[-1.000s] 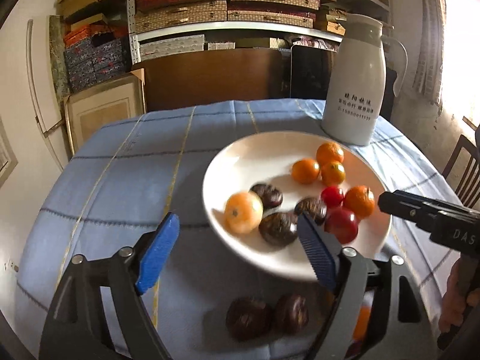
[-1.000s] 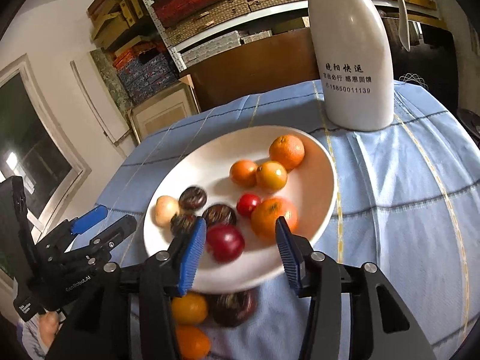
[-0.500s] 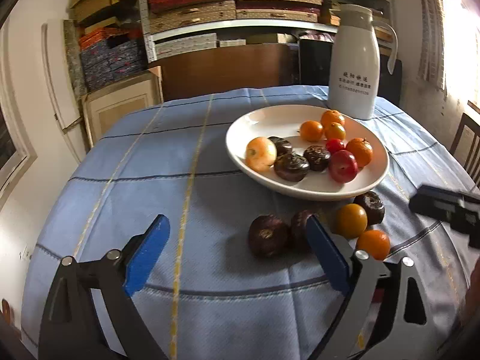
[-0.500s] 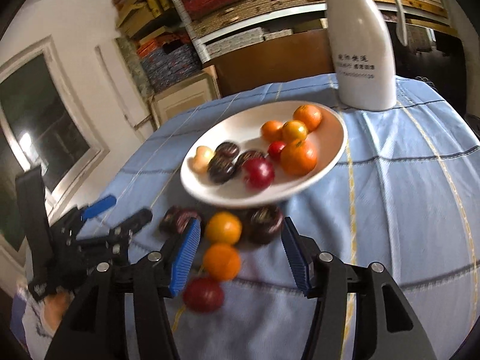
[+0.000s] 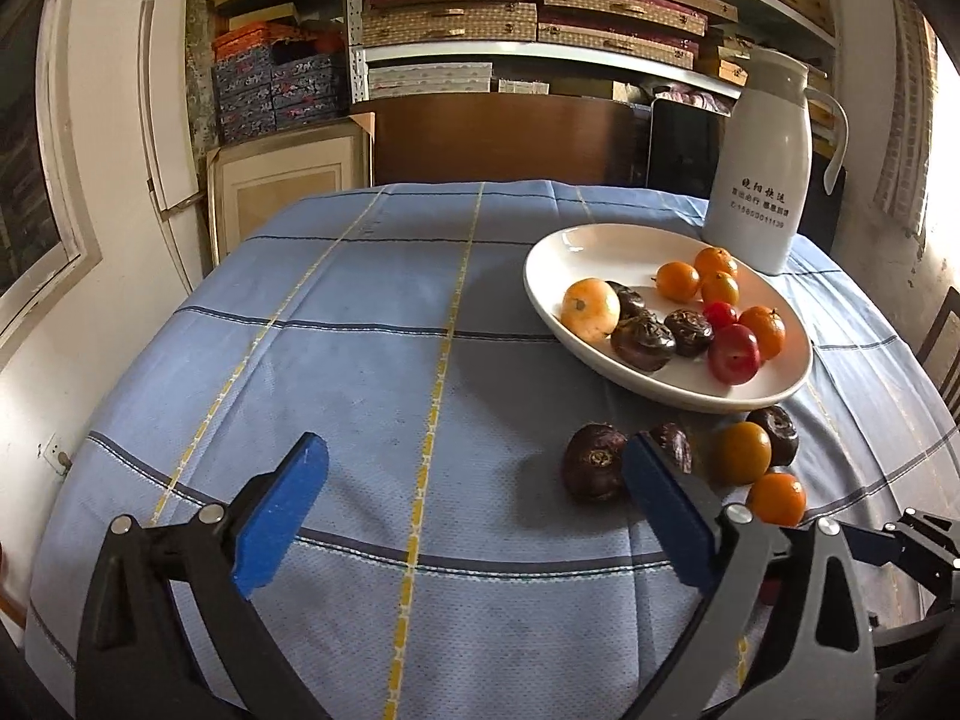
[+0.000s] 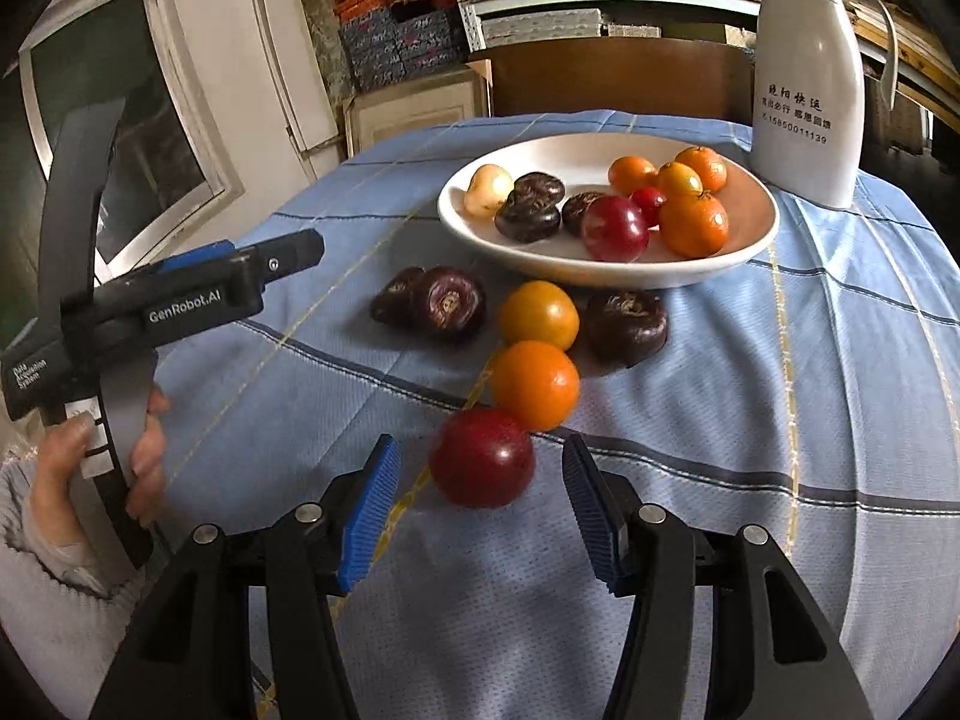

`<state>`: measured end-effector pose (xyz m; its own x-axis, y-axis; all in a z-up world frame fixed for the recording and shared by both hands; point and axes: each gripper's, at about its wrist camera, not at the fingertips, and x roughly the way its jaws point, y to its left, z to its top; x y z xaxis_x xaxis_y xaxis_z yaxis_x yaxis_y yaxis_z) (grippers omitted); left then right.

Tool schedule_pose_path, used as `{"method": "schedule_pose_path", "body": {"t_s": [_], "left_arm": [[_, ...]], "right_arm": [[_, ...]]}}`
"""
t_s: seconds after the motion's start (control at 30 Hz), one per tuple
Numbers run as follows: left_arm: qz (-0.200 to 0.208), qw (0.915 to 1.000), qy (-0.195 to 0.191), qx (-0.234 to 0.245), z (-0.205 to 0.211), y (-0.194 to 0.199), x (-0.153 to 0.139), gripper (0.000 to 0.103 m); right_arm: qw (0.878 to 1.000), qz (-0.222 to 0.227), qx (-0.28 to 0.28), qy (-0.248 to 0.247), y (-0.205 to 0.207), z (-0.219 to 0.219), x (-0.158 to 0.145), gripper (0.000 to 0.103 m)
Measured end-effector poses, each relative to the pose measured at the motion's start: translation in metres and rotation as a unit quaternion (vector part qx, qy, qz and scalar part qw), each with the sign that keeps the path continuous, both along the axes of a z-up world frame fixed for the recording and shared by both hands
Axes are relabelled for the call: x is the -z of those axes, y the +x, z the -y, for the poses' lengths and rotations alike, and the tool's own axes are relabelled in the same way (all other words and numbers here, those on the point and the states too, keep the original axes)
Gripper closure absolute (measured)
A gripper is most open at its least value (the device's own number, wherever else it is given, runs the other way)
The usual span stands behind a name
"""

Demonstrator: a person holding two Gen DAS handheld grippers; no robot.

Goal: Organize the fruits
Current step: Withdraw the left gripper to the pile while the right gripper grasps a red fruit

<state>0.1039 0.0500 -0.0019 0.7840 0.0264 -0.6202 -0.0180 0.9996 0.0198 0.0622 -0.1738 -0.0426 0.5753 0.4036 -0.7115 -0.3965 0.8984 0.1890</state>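
Both tools retreated from glossy round fruits.

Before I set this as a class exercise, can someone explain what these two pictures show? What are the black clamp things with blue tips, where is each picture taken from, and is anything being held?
There is no robot here. A person holds a hand tool in each hand, each ending in two-fingered tongs with blue pads. A small camera sits on each tool and looks forward along its fingers, so each picture is one tool's own view.

In the left tool's view, the left tongs are opening wide over the blue tablecloth, with nothing between them. In the right tool's view, the right tongs stand open around a red fruit without touching it. Nothing is held.

On the cloth sit a white plate of orange, red and dark fruits, six loose fruits in front of it, and a white jug behind.
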Motion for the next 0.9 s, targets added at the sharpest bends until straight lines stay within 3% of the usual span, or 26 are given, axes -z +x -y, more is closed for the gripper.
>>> {"method": "schedule_pose_path", "body": {"t_s": [0.2,0.4,0.47,0.53,0.73,0.9], "left_arm": [[-0.002,0.9999,0.009,0.01,0.007,0.001,0.001,0.006],[-0.007,0.9997,0.016,0.016,0.012,0.002,0.003,0.006],[-0.007,0.9996,0.018,0.02,0.013,0.002,0.004,0.006],[-0.006,0.9993,0.023,0.029,0.018,0.0,0.005,0.006],[-0.002,0.9957,0.068,0.063,0.043,-0.002,0.011,0.006],[0.017,0.9875,0.117,0.104,0.07,-0.007,0.017,0.006]], "right_arm": [[1.0,-0.011,-0.006,0.001,0.003,-0.003,0.005,0.046],[1.0,-0.027,-0.008,0.002,0.011,-0.007,0.009,0.053],[0.999,-0.035,-0.004,0.007,0.015,-0.005,0.012,0.064],[0.999,-0.041,-0.003,0.015,0.017,-0.003,0.012,0.064],[0.999,-0.032,-0.001,0.018,0.014,0.002,0.007,0.065],[0.998,-0.013,0.039,0.037,0.015,0.027,-0.007,0.065]]}}
